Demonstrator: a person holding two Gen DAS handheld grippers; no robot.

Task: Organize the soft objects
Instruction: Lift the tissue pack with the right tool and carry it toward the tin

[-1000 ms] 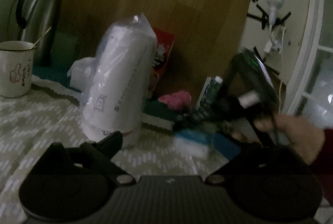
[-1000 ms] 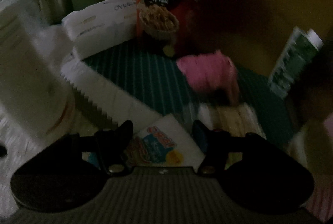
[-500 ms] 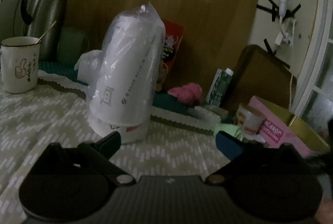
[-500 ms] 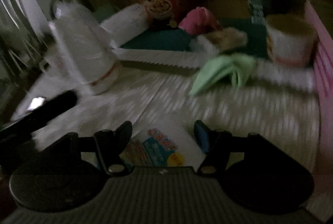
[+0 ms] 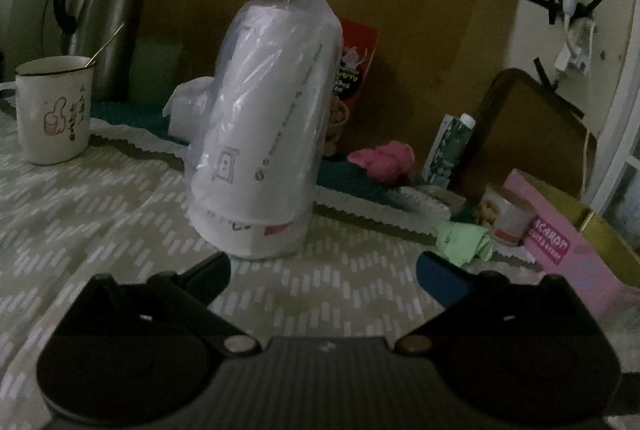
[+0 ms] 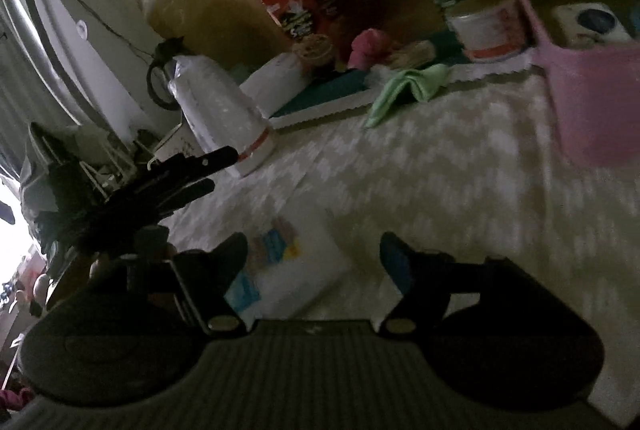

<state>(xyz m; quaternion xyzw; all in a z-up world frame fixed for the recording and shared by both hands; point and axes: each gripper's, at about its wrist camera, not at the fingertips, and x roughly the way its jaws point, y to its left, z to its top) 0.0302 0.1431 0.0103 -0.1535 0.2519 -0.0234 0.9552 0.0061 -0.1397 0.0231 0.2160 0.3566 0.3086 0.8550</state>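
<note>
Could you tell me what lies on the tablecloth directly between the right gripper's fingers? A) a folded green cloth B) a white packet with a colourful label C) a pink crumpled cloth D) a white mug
B: in the right wrist view the white packet lies flat between the right gripper fingers, whose jaws are opening; no pad presses on it.

The left claw (image 5: pixel 323 272) hangs spread wide, with nothing between its fingers. The right claw (image 6: pixel 314 256) is opening, a white packet (image 6: pixel 296 270) between its fingers.
</note>
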